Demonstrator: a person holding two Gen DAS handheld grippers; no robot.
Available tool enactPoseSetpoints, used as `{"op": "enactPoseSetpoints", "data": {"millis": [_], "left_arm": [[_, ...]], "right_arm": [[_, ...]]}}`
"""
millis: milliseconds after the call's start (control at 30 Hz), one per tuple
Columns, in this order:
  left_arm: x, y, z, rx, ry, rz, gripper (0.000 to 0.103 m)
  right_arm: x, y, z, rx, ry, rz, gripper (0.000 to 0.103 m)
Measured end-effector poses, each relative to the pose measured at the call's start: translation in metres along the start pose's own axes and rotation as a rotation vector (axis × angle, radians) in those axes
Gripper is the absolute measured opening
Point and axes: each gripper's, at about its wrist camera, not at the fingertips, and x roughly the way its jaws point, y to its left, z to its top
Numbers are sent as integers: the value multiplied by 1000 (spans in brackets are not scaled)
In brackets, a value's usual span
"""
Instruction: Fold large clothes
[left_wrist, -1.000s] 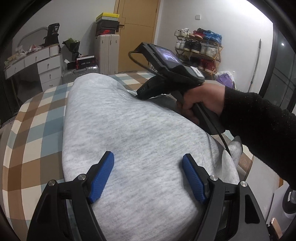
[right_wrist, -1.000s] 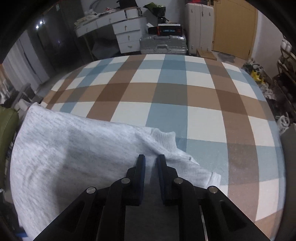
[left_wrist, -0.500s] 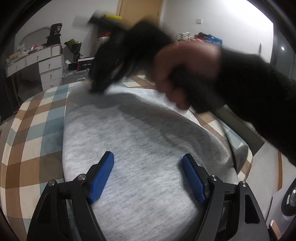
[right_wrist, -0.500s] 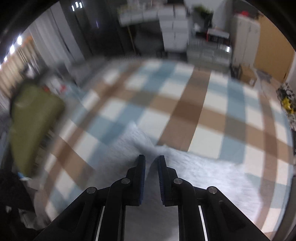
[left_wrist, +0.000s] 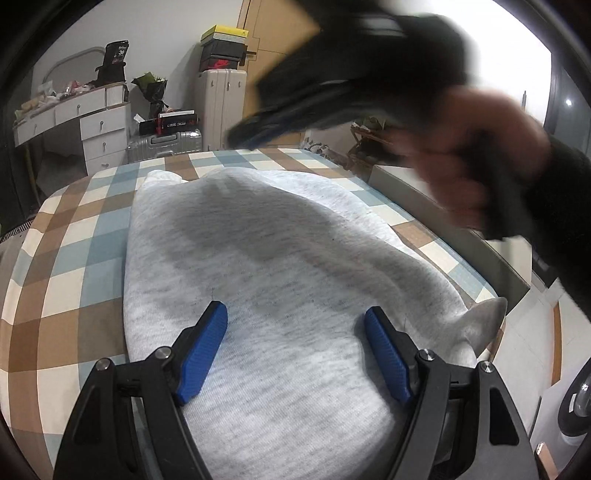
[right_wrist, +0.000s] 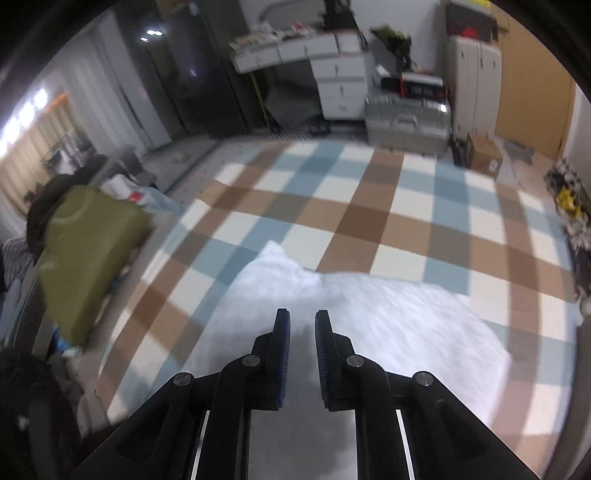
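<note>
1. A grey marl sweatshirt (left_wrist: 280, 280) lies spread on a bed covered by a checked blanket (left_wrist: 62, 266) of blue, brown and cream squares.

2. The left gripper (left_wrist: 295, 345) sits low over the near end of the garment. Its two blue-padded fingers (left_wrist: 202, 354) are spread wide apart, with grey fabric filling the gap between them. Nothing is pinched.

3. Ahead of the left jaws the sweatshirt runs away in a long, smooth shape, narrowing toward a small pale fold at its far end. A soft dark shadow crosses its middle.

4. Beyond the right-hand finger of the left gripper, a corner of the fabric curls up at the bed's edge.

5. Above and ahead of the left jaws, to their right, a bare hand (left_wrist: 476, 162) in a dark sleeve grips the black right gripper (left_wrist: 255, 129), blurred by motion and held in the air above the cloth.

6. In the right wrist view, the right gripper (right_wrist: 302, 323) has its blue-lined fingers drawn near each other with a narrow empty gap between them. They hold nothing.

7. The sweatshirt (right_wrist: 369, 325) appears white and blurred below and ahead of these jaws, extending to their right. The checked blanket (right_wrist: 369, 206) lies beyond it.

8. Far to the left of the right jaws sits an olive-green cushion (right_wrist: 85, 254). Straight ahead, past the bed, stand a silver suitcase (right_wrist: 406, 118) and white drawers (right_wrist: 340, 88).
</note>
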Motion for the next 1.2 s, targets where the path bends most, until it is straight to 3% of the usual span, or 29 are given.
{"op": "enactPoseSetpoints", "data": {"millis": [100, 167, 267, 333, 433, 500, 633, 700, 767, 867, 933, 1067, 1100, 1200], "left_arm": [[0, 1, 0, -2, -3, 1, 71], [2, 2, 0, -10, 1, 6, 71], [4, 4, 2, -38, 9, 23, 71], [4, 0, 5, -21, 34, 43, 72], [-3, 2, 10, -29, 62, 54, 72], [-26, 2, 13, -51, 36, 156, 72], [-62, -4, 16, -13, -54, 151, 72], [-60, -4, 16, -9, -37, 163, 72], [-52, 0, 13, -44, -7, 129, 72], [-16, 7, 1, -75, 124, 117, 73], [-9, 4, -3, -42, 83, 145, 77], [-14, 2, -4, -42, 73, 147, 78], [-14, 3, -3, -41, 75, 141, 78], [-13, 3, -3, -38, 68, 141, 78]], "right_arm": [[16, 4, -25, -6, 129, 52, 14], [52, 9, -45, -29, 190, -1, 13], [67, 7, -51, 23, 99, -14, 9], [66, 3, -51, 74, 86, 1, 9], [50, 2, -56, 55, 86, 2, 9], [16, -4, -66, 85, 67, 5, 14], [-52, -13, -110, 125, -70, 62, 14], [-61, -13, -139, 155, -65, 65, 14], [-59, -11, -162, 180, -65, 96, 14], [-25, -8, -200, 233, -18, 88, 11], [-18, -1, -217, 206, -117, 70, 10], [-25, -8, -215, 281, -108, 91, 9], [-34, -7, -213, 264, -108, 89, 14], [-64, -5, -215, 235, -196, 73, 14]]}}
